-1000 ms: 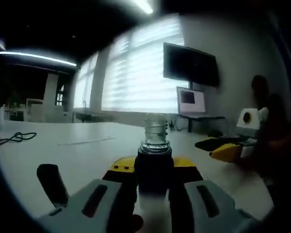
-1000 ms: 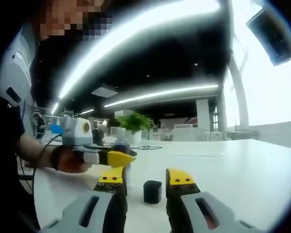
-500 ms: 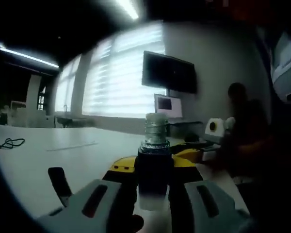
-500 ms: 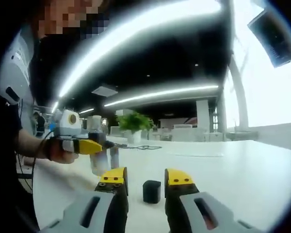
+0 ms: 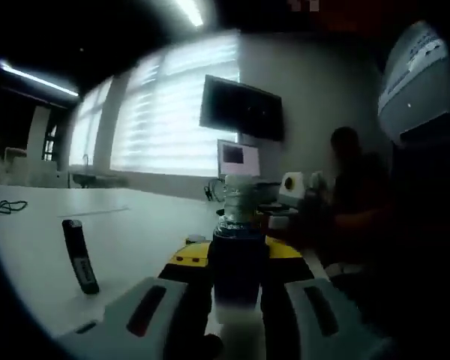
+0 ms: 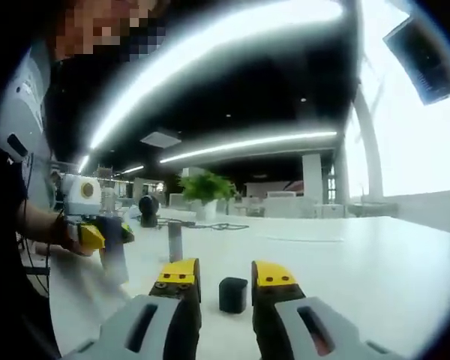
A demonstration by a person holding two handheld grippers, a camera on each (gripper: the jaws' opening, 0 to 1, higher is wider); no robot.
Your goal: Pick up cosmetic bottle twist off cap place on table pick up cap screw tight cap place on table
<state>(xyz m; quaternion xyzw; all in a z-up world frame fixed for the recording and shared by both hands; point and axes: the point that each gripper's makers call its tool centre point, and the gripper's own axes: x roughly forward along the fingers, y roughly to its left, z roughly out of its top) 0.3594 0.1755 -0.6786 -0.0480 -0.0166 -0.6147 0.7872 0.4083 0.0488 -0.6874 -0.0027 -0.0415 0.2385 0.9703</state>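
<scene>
My left gripper (image 5: 238,259) is shut on the cosmetic bottle (image 5: 238,225), which stands upright between the yellow-tipped jaws. Its clear threaded neck is bare, with no cap on it. In the right gripper view a hand holds the left gripper (image 6: 97,234) far left, and the bottle (image 6: 114,255) is blurred there. The small black cap (image 6: 233,294) rests on the white table (image 6: 360,270). My right gripper (image 6: 226,276) is open and low over the table. The cap lies just past its tips, in line with the gap between the jaws.
A slim dark object (image 5: 79,255) stands tilted on the table, and shows as an upright stick (image 6: 175,240) behind the cap. A cable (image 5: 4,208) lies far left. A potted plant (image 6: 206,187) and a person's sleeve (image 6: 15,105) are at the left.
The left gripper has carried the bottle leftward and lower in the right gripper view, away from the cap. The right jaws have narrowed slightly around the cap's line. The left view has swung right.
</scene>
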